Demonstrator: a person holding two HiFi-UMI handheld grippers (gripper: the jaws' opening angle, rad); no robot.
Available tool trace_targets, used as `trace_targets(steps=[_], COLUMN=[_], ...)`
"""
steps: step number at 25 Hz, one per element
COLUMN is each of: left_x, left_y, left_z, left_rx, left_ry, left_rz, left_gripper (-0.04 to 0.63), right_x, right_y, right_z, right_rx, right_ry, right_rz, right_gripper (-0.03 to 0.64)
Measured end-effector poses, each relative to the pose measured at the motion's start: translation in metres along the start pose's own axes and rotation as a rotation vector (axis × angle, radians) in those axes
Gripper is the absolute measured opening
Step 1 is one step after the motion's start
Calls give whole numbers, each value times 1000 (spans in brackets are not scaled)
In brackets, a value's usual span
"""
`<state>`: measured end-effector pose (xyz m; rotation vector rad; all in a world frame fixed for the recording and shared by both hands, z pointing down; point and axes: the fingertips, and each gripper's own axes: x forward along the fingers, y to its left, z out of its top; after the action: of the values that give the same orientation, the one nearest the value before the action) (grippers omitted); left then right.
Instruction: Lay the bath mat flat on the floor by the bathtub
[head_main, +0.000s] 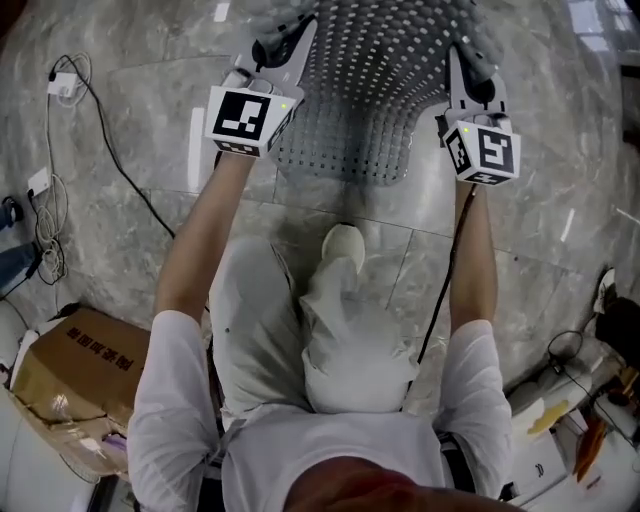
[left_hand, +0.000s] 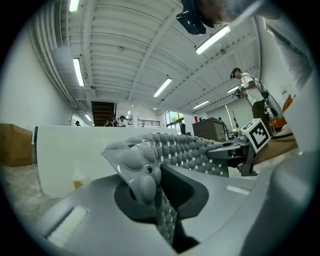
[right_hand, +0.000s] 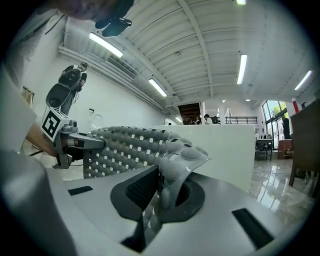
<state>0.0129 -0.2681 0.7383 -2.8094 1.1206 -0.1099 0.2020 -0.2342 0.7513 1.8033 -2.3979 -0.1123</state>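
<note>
Bath mat (head_main: 370, 90) stretches between left gripper (head_main: 283, 45) and right gripper (head_main: 468, 72), jaws clamped on its corners.

There is one bath mat (head_main: 370, 90) and one bathtub (left_hand: 65, 155). There are two grippers, the left gripper (head_main: 275, 50) and the right gripper (head_main: 468, 65). One cardboard box (head_main: 75, 375).

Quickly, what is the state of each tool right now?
Left tool: closed on the grey perforated rubber bath mat.
Right tool: closed on the same mat.

A glossy grey marble-tiled floor (head_main: 130, 110) is crossed by a black cable (head_main: 125, 175), with a brown cardboard box (head_main: 85, 370) nearby. Long fluorescent tubes (left_hand: 78, 71) are mounted on a white ribbed ceiling (left_hand: 125, 30).
</note>
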Motion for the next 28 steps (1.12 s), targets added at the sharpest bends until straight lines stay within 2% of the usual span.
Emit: trace_targets(steps=[5, 9, 16, 18, 20, 23, 25, 28], left_x=[22, 40, 73, 82, 88, 93, 95, 97], left_y=[10, 15, 39, 43, 45, 53, 59, 63], left_z=[-53, -90, -150, -166, -180, -196, -207, -228], left_rx=[-8, -12, 2, 11, 18, -11, -30, -16], left_ry=[1, 21, 162, 220, 264, 309, 341, 406], left_rz=[34, 28, 35, 31, 27, 57, 89, 102], left_gripper=[20, 28, 66, 143, 164, 215, 287, 334], right_x=[23, 40, 69, 75, 79, 84, 84, 86], right_y=[0, -5, -13, -16, -20, -23, -25, -31], right_z=[-49, -85, -129, -143, -157, -177, -191, -211], right_rx=[-17, -14, -10, -25, -49, -110, -154, -178], right_ry=[-5, 8, 71, 105, 145, 212, 254, 319], right_rz=[-20, -30, -41, -43, -46, -31, -25, -34], right_gripper=[21, 23, 32, 45, 67, 98, 121, 161])
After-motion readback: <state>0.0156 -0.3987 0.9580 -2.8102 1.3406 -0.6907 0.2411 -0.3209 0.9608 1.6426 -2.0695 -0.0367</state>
